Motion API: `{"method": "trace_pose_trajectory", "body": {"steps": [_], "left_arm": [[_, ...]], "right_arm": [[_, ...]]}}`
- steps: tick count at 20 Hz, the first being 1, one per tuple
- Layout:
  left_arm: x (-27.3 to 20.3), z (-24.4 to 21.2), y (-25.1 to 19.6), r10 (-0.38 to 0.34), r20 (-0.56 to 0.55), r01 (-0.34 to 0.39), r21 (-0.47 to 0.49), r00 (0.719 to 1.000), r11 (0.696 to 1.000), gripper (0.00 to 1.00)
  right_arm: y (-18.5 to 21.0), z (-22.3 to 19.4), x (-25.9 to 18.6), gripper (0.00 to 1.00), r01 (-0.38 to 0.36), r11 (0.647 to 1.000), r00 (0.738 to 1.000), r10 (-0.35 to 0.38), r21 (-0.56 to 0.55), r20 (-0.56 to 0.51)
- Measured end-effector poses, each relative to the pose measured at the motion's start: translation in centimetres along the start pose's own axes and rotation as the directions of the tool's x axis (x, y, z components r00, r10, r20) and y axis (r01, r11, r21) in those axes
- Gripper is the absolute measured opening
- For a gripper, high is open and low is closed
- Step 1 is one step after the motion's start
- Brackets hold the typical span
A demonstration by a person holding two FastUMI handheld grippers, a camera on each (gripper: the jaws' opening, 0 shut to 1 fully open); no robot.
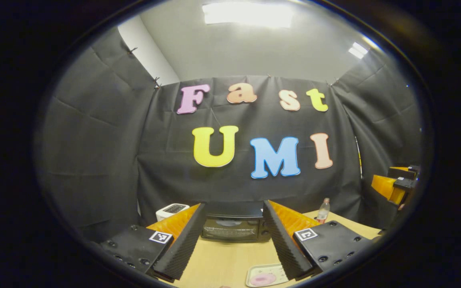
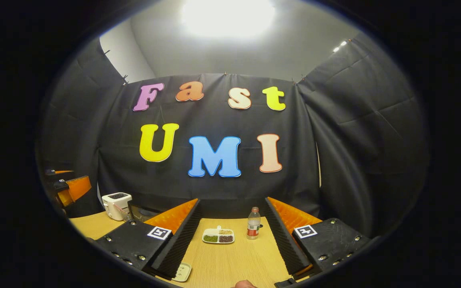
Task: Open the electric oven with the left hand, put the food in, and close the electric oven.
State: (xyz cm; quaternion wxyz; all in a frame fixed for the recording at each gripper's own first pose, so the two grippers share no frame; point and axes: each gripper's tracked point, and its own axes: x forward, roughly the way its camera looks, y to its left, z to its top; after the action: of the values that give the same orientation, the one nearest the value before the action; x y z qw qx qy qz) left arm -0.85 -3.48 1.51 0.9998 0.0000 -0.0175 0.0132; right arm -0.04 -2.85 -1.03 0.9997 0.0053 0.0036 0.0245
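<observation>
The electric oven (image 1: 233,228) sits shut at the far edge of the surface (image 1: 230,256), framed between the spread fingers of the left gripper (image 1: 233,240), which holds nothing. The food plate (image 1: 265,275) lies near, just beside its right finger. The right gripper (image 2: 230,240) is likewise apart and empty. Judged risk: sweeping forward low could clip the plate, or miss the oven's handle, which is too small to make out.

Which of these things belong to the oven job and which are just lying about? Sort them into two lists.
For the job:
- electric oven, door shut
- plate with the pink food
- left hand-held gripper, open, aimed at the oven
- right hand-held gripper, open

Just lying about:
- white toaster
- bottle
- divided dish of beans
</observation>
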Motion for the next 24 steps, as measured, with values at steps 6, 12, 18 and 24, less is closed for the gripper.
{"method": "trace_pose_trajectory", "body": {"steps": [6, 12, 18, 24], "left_arm": [[2.0, 0.4, -0.9, -0.001, 0.017, 0.001, 0.024, 1.0, 1.0, 0.9], [7.6, -1.4, 0.2, 0.008, -0.018, -0.008, 0.0, 1.0, 1.0, 0.9], [14.5, -3.9, 1.5, -0.022, -0.043, 0.022, -0.009, 0.999, 1.0, 1.0], [21.0, -8.7, 2.6, -0.065, -0.103, 0.063, -0.022, 0.993, 0.998, 1.0]], "right_arm": [[-0.8, -1.1, -0.2, 0.96, -0.035, 0.999, 0.999, 0.035, -0.004, 0.0], [-0.8, -0.9, 0.9, 0.96, -0.018, 1.0, 1.0, 0.018, -0.017, 0.012], [-0.1, -1.4, 3.6, 0.95, 0.056, 0.998, 0.998, -0.056, -0.001, 0.002], [2.1, -2.2, 6.1, 0.96, 0.101, 0.995, 0.995, -0.101, -0.022, -0.017]]}}
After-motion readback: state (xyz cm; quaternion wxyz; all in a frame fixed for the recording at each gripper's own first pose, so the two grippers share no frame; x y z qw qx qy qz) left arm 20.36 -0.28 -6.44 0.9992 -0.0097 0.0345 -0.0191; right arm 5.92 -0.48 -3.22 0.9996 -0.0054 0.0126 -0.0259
